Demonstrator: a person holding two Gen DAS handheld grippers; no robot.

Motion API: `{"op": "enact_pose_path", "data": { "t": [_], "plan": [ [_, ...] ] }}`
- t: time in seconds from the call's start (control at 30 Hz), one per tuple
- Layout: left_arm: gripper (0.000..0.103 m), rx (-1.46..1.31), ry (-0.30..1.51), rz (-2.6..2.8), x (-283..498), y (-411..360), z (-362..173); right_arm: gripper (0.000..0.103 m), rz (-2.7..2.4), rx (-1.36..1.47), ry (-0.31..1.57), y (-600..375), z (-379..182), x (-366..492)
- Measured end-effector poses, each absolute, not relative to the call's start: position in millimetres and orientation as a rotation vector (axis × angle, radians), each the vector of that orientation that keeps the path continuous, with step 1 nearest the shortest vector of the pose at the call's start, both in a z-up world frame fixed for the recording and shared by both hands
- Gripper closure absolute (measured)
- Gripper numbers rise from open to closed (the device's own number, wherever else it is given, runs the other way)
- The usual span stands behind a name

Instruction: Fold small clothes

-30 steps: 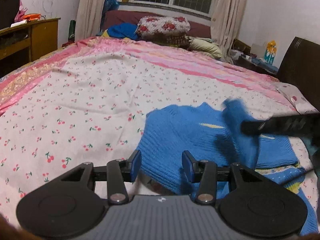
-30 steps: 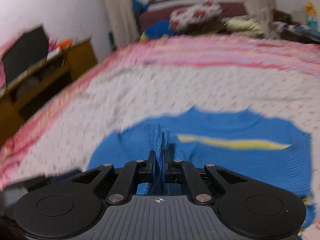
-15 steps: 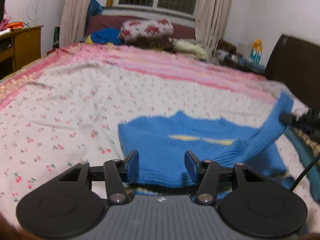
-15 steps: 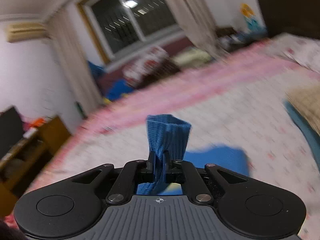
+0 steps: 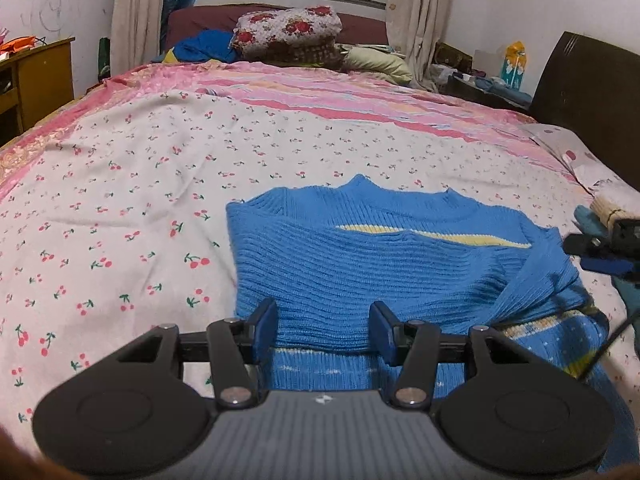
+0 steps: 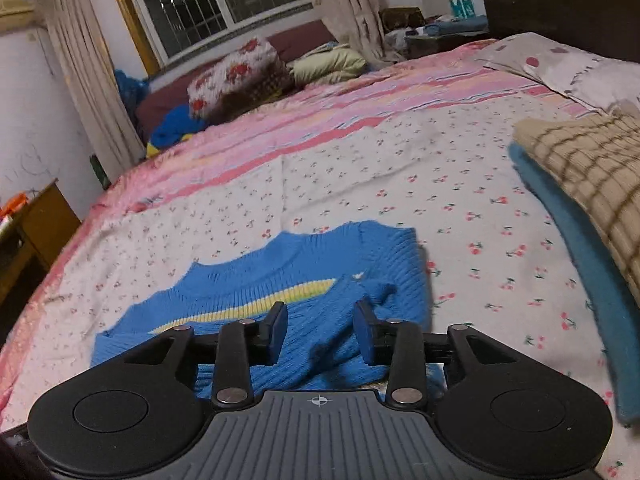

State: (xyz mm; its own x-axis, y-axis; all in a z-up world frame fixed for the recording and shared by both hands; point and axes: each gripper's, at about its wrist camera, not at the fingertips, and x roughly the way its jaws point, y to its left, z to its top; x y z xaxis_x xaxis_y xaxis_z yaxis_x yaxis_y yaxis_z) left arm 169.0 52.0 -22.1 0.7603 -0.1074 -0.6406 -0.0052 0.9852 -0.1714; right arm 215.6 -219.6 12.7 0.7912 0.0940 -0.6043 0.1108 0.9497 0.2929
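The blue sweater (image 5: 360,264) now lies flat on the near part of the cherry-print bedspread (image 5: 120,200), its sleeve dropped across the body. The right gripper (image 6: 320,332), pinching that sleeve a moment ago, has just spread, empty. The left gripper (image 5: 324,332) hovers spread.

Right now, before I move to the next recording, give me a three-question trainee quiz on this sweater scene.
1. True or false: the right tongs are clamped on the sweater.
2. What colour is the stripe across the sweater's chest?
3. What lies on the bed to the right of the sweater in the right wrist view? A) a pile of folded clothes B) a laptop C) a shoe

Key: 1 false, their jaws have just been opening and nothing is pinched between them; 2 yellow; 3 A.
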Motion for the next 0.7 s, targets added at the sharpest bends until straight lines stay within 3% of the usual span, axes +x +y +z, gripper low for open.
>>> {"op": "enact_pose_path", "data": {
  "t": [0.13, 0.23, 0.37, 0.43, 0.5, 0.57, 0.7],
  "plan": [
    [0.046, -0.17, 0.704, -0.059, 168, 52, -23, 0.062, -0.014, 0.359, 0.727, -210, 8, 230],
    [0.046, -0.177, 0.702, -0.062, 165, 53, -24, 0.048, -0.048, 0.285, 0.801, -194, 2, 241],
    [0.046, -0.192, 0.697, -0.065, 163, 55, -25, 0.047, -0.071, 0.257, 0.84, -190, -11, 250],
    [0.046, -0.196, 0.696, -0.066, 163, 55, -26, 0.057, -0.076, 0.26, 0.84, -194, -12, 248],
    [0.046, -0.2, 0.695, -0.067, 163, 56, -26, 0.08, -0.074, 0.269, 0.842, -202, -10, 246],
    [0.046, -0.205, 0.691, -0.068, 163, 57, -25, 0.093, -0.046, 0.312, 0.831, -212, -2, 242],
    [0.046, -0.216, 0.677, -0.07, 160, 58, -23, 0.093, 0.054, 0.414, 0.677, -225, 28, 224]
  ]
}}
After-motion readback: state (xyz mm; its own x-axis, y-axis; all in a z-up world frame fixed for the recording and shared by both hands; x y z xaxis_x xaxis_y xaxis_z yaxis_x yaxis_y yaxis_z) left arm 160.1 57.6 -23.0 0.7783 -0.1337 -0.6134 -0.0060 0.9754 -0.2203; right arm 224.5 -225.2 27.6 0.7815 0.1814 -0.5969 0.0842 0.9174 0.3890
